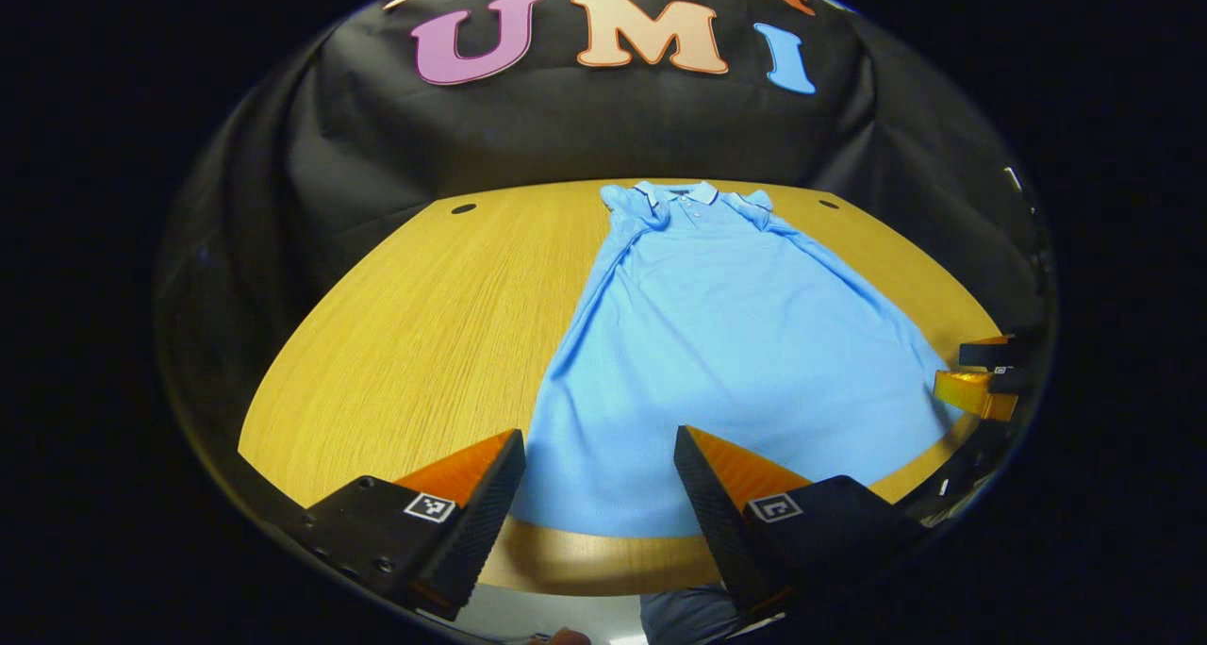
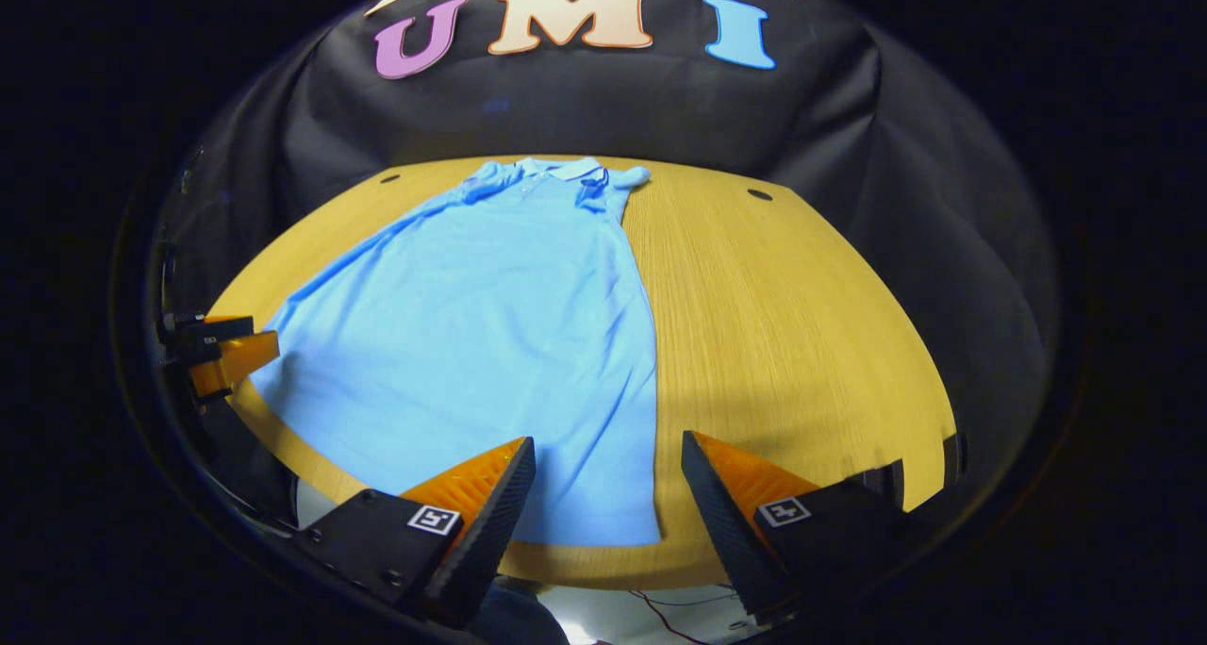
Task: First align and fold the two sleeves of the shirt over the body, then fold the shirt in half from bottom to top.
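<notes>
Both hand-held grippers, left (image 1: 600, 494) and right (image 2: 608, 499), hover released before the shirt (image 1: 735, 362) hem; sleeves appear folded, so bottom-to-top fold is judged next.

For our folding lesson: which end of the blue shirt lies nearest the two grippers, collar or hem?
The hem: it lies at the table's near edge, ahead of the left gripper and right gripper; the collar lies at the far edge.
</notes>
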`<move>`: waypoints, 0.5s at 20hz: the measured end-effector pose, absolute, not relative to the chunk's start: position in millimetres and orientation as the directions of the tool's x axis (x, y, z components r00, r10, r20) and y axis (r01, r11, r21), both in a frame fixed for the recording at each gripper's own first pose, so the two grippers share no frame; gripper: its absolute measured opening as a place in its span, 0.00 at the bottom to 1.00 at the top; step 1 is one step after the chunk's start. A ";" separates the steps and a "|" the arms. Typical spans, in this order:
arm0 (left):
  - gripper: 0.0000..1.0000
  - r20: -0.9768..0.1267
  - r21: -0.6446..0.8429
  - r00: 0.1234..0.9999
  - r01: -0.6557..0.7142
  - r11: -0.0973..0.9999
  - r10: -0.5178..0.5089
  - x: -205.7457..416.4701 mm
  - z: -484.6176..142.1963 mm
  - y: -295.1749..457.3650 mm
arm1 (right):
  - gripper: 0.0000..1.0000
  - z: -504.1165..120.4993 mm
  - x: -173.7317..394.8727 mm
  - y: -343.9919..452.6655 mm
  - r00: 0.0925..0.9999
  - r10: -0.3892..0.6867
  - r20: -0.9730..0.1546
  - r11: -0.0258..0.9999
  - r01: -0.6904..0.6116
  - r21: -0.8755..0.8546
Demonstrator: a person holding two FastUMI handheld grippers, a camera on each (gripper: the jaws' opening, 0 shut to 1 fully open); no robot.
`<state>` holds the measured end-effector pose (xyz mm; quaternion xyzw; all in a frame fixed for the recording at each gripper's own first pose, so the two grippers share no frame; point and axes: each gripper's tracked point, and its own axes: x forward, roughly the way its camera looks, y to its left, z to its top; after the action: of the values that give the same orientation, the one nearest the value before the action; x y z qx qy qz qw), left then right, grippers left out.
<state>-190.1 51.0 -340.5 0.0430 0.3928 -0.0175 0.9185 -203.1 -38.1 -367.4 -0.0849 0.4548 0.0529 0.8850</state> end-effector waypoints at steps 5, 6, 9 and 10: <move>0.98 -0.721 0.030 0.693 0.058 0.998 -0.019 -196.0 -350.2 47.4 | 0.82 -372.8 -208.2 -21.7 0.546 0.058 -0.835 0.990 -0.140 -0.023; 0.99 -0.710 0.027 0.704 0.059 0.998 -0.022 -192.5 -349.0 45.1 | 0.63 -372.1 -206.9 -18.8 0.553 0.061 -0.831 0.992 -0.129 -0.013; 0.81 -0.698 0.002 0.712 0.099 0.995 -0.069 -193.7 -353.1 28.4 | 0.38 -371.5 -210.7 -4.5 0.535 0.085 -0.840 0.988 -0.151 0.004; 0.51 -0.682 -0.006 0.727 0.100 0.995 -0.077 -191.8 -350.5 23.4 | 0.14 -371.2 -211.4 -3.9 0.544 0.082 -0.835 0.988 -0.153 -0.002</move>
<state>-191.8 23.4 -350.5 0.0156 0.3665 -0.0475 0.9291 -211.4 -3.9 -371.2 -0.0374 0.4728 0.0671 0.8778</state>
